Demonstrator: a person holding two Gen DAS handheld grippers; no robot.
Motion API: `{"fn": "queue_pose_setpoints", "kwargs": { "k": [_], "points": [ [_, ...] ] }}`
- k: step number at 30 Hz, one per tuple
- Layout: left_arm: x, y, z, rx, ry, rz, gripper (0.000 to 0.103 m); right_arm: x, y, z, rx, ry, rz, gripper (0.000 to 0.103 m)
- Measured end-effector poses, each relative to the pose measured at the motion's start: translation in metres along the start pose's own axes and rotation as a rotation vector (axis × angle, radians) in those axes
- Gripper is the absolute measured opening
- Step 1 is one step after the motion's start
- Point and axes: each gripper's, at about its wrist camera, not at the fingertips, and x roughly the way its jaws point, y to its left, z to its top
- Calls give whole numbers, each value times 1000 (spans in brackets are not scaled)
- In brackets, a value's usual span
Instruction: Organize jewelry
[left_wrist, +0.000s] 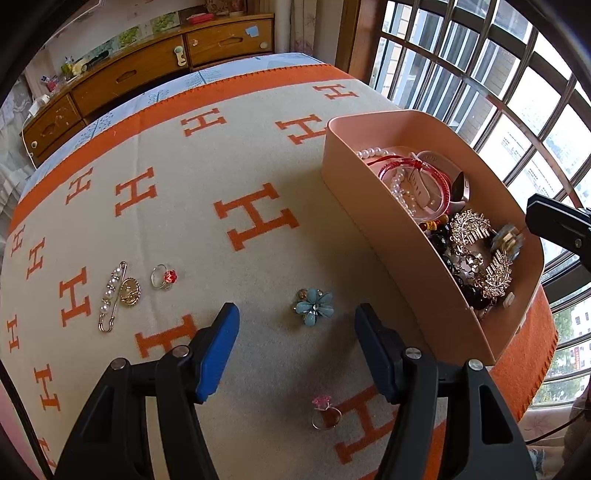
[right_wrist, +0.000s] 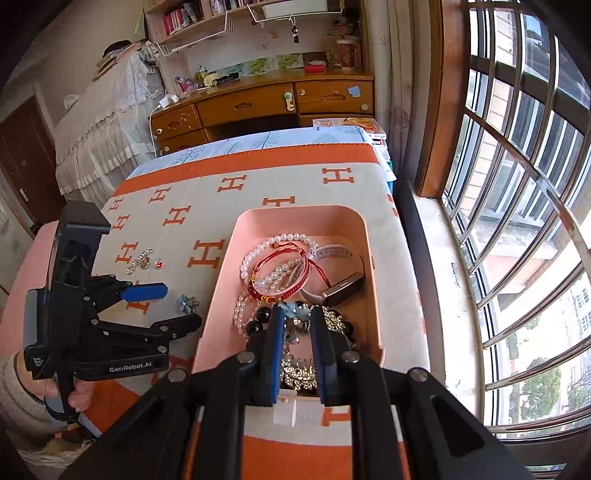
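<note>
The left gripper (left_wrist: 297, 354) is held with its blue-padded jaws spread wide and nothing between them, poised above the blanket (left_wrist: 192, 229). Just ahead of the gap, slightly toward the right finger, the blue flower brooch (left_wrist: 314, 306) lies flat on the cloth; it can be judged light, rigid and glossy, with thin enamel-like petals that could chip or slide off the pads, so it is best pinched across the petals' outer edges or the raised centre, with a low, level approach because the soft weave gives under pressure. Nearer the camera, between the jaws, a pink-stoned ring (left_wrist: 325, 413) rests; its thin band looks hard to catch except across the stone. Further left, well apart, a red-stoned ring (left_wrist: 164, 277), a pearl safety pin (left_wrist: 110, 299) and a gold round brooch (left_wrist: 130, 291) touching the pin are seen. To the right the pink tray (left_wrist: 369, 229) stands on the blanket, already heaped with pearls, cords and gilt combs. The right gripper (right_wrist: 296, 332) is lowered into the tray's near end with its jaws narrowed around a pale blue flower piece (right_wrist: 293, 310) on the heap; whether it is actually clamped cannot be told.
</note>
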Motion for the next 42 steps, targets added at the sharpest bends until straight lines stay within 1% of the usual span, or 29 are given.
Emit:
{"fn": "queue_pose_setpoints", "kwargs": {
  "k": [2,3,4,5,6,7,8,11,14,19,21,24,29,32,33,35,37,39,41,42],
  "points": [
    [1,-2,1,7,-5,18,62,0,-1,-3,8,-23,12,14],
    [1,-2,1,6,-9,26,59,1,-3,-5,17,-35,17,14],
    [0,-2,1,4,-14,27,53,1,-3,-7,30,-45,25,14],
    [-1,-2,2,3,-19,27,49,2,-5,-10,49,-51,39,14],
    [-2,-3,2,7,-25,30,38,4,-7,-12,70,-53,56,14],
    [-2,-4,2,15,-30,33,20,5,-9,-16,90,-53,73,14],
    [-4,-6,2,27,-32,36,19,7,-10,-19,109,-53,89,14],
    [-7,-9,0,40,-40,68,18,11,-14,-29,140,-46,113,14],
    [-18,-6,1,18,-59,82,18,13,-16,-37,147,-45,117,14],
    [-56,-9,12,9,-144,57,18,4,-20,-40,144,-88,101,14],
    [-70,-16,19,21,-180,41,18,2,-22,-39,153,-105,107,14],
    [-81,-30,33,61,-211,18,18,-1,-24,-40,161,-125,123,14],
    [-78,-56,63,107,-240,-18,18,-2,-23,-41,153,-137,129,14],
    [-61,-65,76,107,-223,-43,18,-6,-22,-41,150,-151,115,15],
    [-53,-69,78,109,-210,-46,19,-7,-23,-42,149,-157,112,15],
    [-38,-74,81,110,-176,-51,30,-9,-23,-42,149,-165,106,15],
    [-30,-77,79,106,-160,-49,56,-10,-23,-43,148,-169,101,19],
    [-32,-78,74,105,-178,-42,66,-10,-23,-44,143,-171,98,21],
    [-39,-77,69,110,-207,-19,69,-10,-21,-44,136,-170,96,21],
    [-42,-75,66,106,-218,0,74,-9,-20,-44,133,-169,98,21]
  ]
}}
